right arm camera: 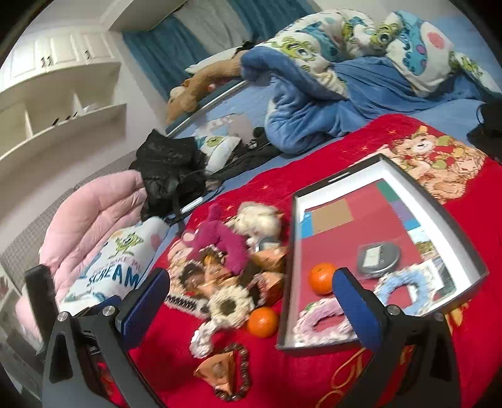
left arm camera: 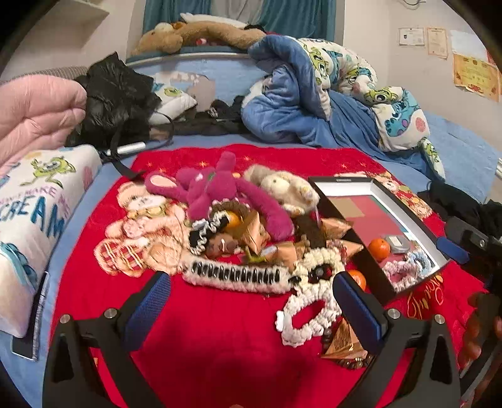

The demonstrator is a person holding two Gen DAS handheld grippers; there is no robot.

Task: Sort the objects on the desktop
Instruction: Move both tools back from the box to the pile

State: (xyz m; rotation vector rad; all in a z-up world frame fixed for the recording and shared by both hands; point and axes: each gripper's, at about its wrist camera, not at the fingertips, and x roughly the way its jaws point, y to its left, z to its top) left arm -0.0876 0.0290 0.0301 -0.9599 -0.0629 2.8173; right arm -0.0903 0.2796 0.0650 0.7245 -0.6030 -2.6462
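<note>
Four items sit sorted in the black tray (right arm camera: 464, 238): an orange (right arm camera: 321, 277), a grey case, pink and blue scrunchies. Most remain heaped on the red blanket (left arm camera: 219, 329) (plush toys included). Both grippers' jaws, left (left arm camera: 251, 310) and right (right arm camera: 251, 307), hang released, empty.

A rumpled blue quilt (left arm camera: 313, 103) with cartoon monsters lies heaped across the bed (left arm camera: 455, 138). A brown stuffed dog (left arm camera: 200, 34) sprawls along the headboard by teal curtains (left arm camera: 282, 15). A pink padded jacket (right arm camera: 91, 213) touches a black bag (right arm camera: 169, 169). White shelves (right arm camera: 62, 103) line the wall.
</note>
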